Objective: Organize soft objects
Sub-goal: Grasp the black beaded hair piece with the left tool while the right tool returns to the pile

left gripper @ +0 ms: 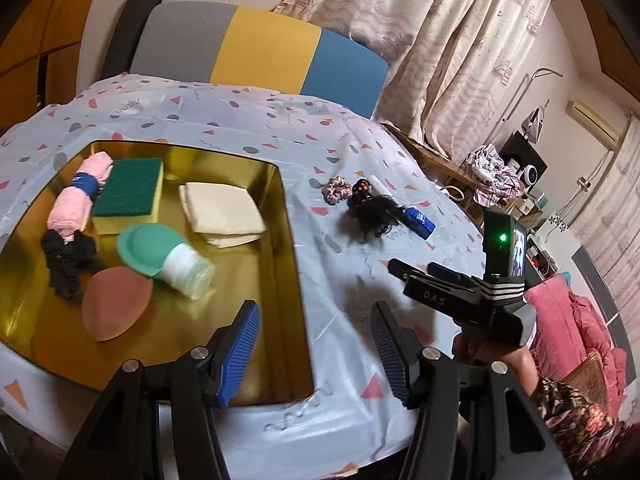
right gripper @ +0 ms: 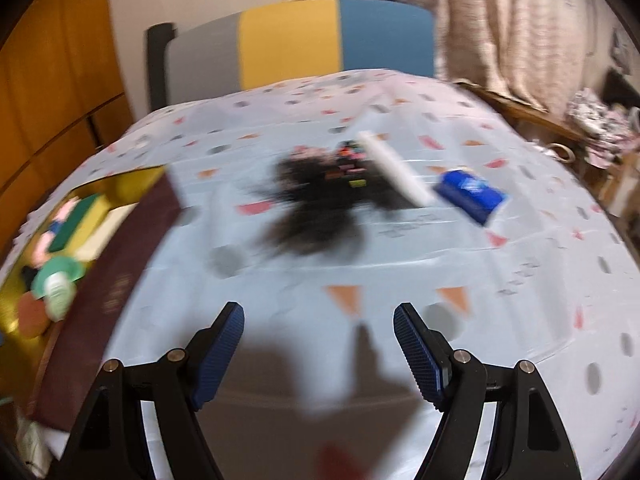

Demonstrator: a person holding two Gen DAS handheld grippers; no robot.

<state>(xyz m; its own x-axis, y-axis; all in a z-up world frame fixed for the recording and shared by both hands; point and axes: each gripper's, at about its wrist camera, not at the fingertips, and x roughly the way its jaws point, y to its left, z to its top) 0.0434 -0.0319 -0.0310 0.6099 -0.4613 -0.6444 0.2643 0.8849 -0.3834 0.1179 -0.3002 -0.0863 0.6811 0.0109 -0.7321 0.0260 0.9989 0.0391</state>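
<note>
A gold tray (left gripper: pixel 288 264) holds a pink rolled towel (left gripper: pixel 76 200), a green-and-yellow sponge (left gripper: pixel 128 196), a folded white cloth (left gripper: pixel 222 212), a green-capped bottle (left gripper: pixel 168 256), a brown oval pad (left gripper: pixel 116 304) and a black scrunchie (left gripper: pixel 66 260). Right of the tray on the tablecloth lie a pink scrunchie (left gripper: pixel 337 189), a black hairpiece (left gripper: pixel 374 216) (right gripper: pixel 316 200) and a white-and-blue stick (left gripper: pixel 416 222) (right gripper: pixel 394 168). My left gripper (left gripper: pixel 316 354) is open and empty over the tray's near right corner. My right gripper (right gripper: pixel 320 356) (left gripper: pixel 416 272) is open and empty, short of the hairpiece.
A patterned tablecloth (left gripper: pixel 240 112) (right gripper: pixel 400 248) covers the table. Behind it stands a grey, yellow and blue chair back (left gripper: pixel 264 48). Curtains, a cluttered shelf (left gripper: pixel 496 176) and pink bedding (left gripper: pixel 568 328) fill the right. The right wrist view is motion-blurred.
</note>
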